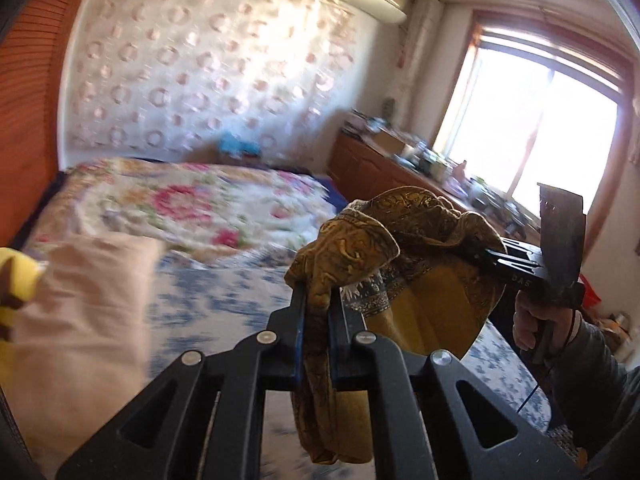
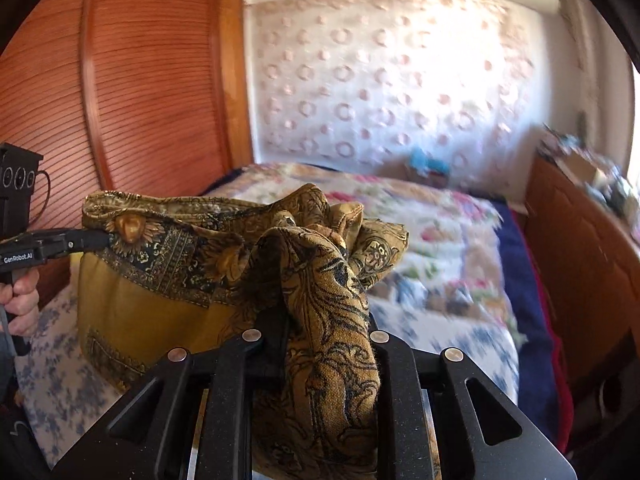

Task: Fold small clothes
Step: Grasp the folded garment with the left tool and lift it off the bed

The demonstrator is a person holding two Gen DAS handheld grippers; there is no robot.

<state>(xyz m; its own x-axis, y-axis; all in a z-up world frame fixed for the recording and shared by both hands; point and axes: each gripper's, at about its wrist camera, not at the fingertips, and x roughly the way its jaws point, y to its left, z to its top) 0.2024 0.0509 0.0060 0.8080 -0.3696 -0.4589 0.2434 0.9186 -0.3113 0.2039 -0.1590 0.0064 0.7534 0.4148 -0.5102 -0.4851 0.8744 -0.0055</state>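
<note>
Cloth: gold patterned garment (image 1: 420, 240) hangs in lower centre, above the bed (image 1: 224, 292) | Grip: your left gripper (image 1: 318, 304) and right gripper (image 2: 324, 320) each pinch a bunched edge | Advice: pull your hands apart evenly so it spreads flat before folding.

The garment (image 1: 400, 240) is mustard-gold cloth with dark ornate scroll print and a patterned border band. It hangs lifted above the bed, bunched at two gripped points, its plain yellow inner panel sagging between them.
</note>
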